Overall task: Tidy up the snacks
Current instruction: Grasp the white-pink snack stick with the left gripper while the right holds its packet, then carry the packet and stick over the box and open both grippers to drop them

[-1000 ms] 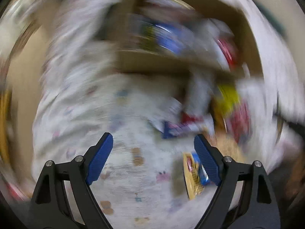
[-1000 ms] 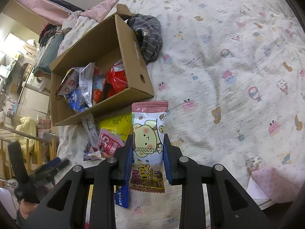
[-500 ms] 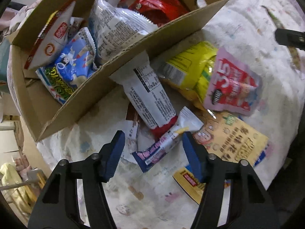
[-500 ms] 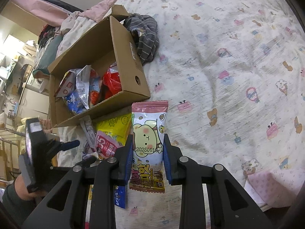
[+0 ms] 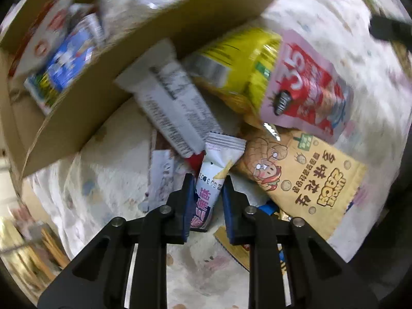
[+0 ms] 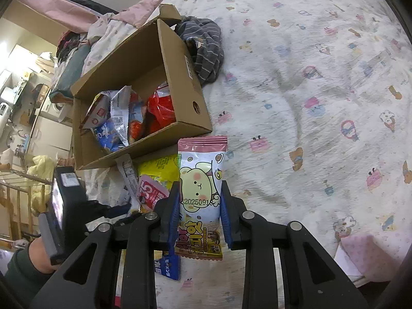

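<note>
My left gripper [image 5: 208,182] points down over a pile of snacks on the bed. Its jaws are closing and the pads press a small white and purple packet [image 5: 219,157] between them. Around it lie a long white packet [image 5: 175,103], a yellow bag [image 5: 239,59], a pink "35" pouch [image 5: 306,87] and a tan peanut-snack bag [image 5: 303,177]. The open cardboard box [image 5: 128,59] behind the pile holds several snacks. My right gripper [image 6: 200,188] is shut on a pink bear-print packet [image 6: 202,159], held above the sheet in front of the box [image 6: 180,77].
A grey striped garment [image 6: 206,49] lies behind the box. The patterned bedsheet [image 6: 309,103] spreads out to the right. A pink cloth [image 6: 365,255] sits at the lower right. A hand in a dark sleeve [image 6: 31,255] is at the lower left, with room clutter beyond.
My left gripper swung down over the pile beside the box and its jaws narrowed from wide apart onto the small white packet. The right gripper and its pink packet stayed put.
</note>
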